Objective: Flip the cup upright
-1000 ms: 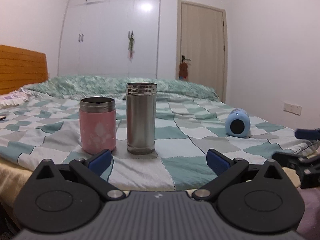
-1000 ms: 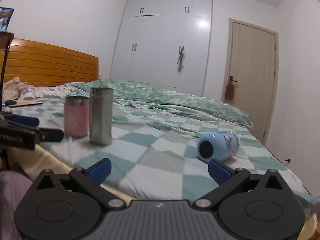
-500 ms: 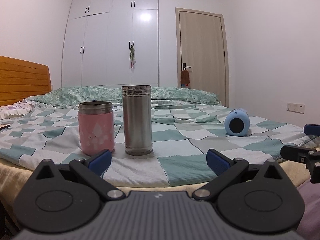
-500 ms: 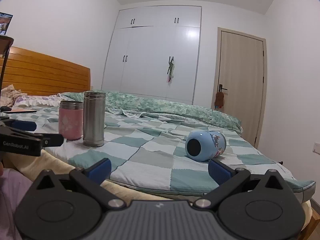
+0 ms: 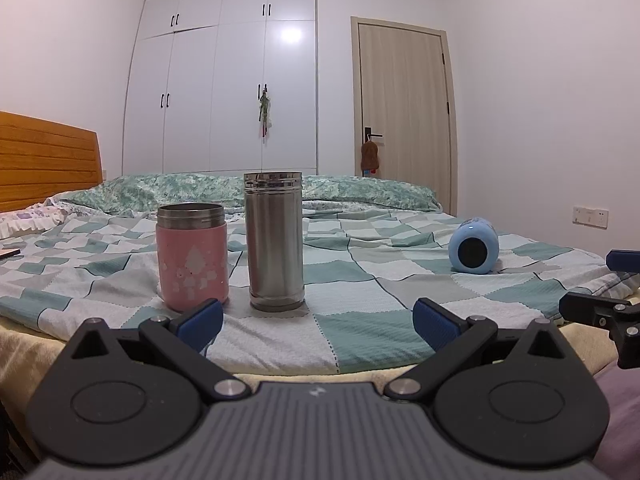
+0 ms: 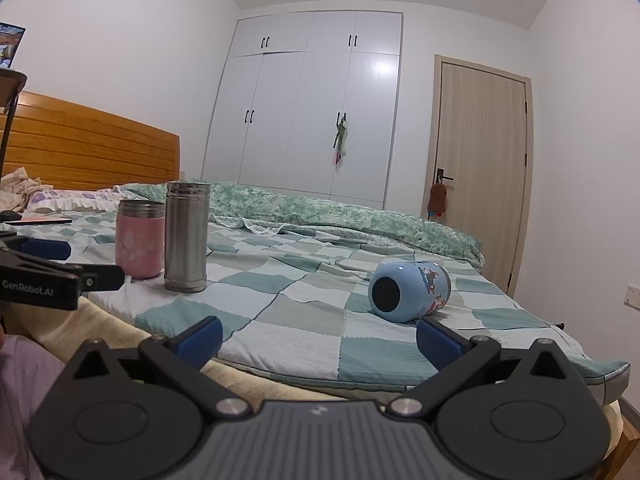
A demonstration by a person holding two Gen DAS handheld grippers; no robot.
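The blue cup point(image 6: 410, 291) lies on its side on the checked bedspread point(image 6: 320, 280), toward the right part of the bed, its dark round end turned toward the cameras and a cartoon print showing on its upper flank; in the left wrist view the same blue cup point(image 5: 474, 250) sits far to the right, well apart from the other vessels. The right gripper point(image 6: 318, 338) is held level at the near edge of the bed, pointing forward across the mattress, its two blue-padded fingers point(image 6: 438, 342) spread wide with nothing between them; the cup lies just beyond the right finger, not touched by it. The left gripper point(image 5: 316, 318) is likewise held low and level before the bed edge, its jaws wide apart and empty, aimed at a tall steel flask point(image 5: 274, 240) that stands upright with a shorter pink tumbler point(image 5: 192, 254) just beside it on its left. Each gripper shows at the edge of the other's view: the left one as a black bar at the far left of the right wrist view, the right one as black and blue parts at the far right of the left wrist view. Behind the bed stand an orange wooden headboard point(image 6: 88, 148), a white wardrobe point(image 6: 312, 108) and a pale door point(image 6: 480, 168).
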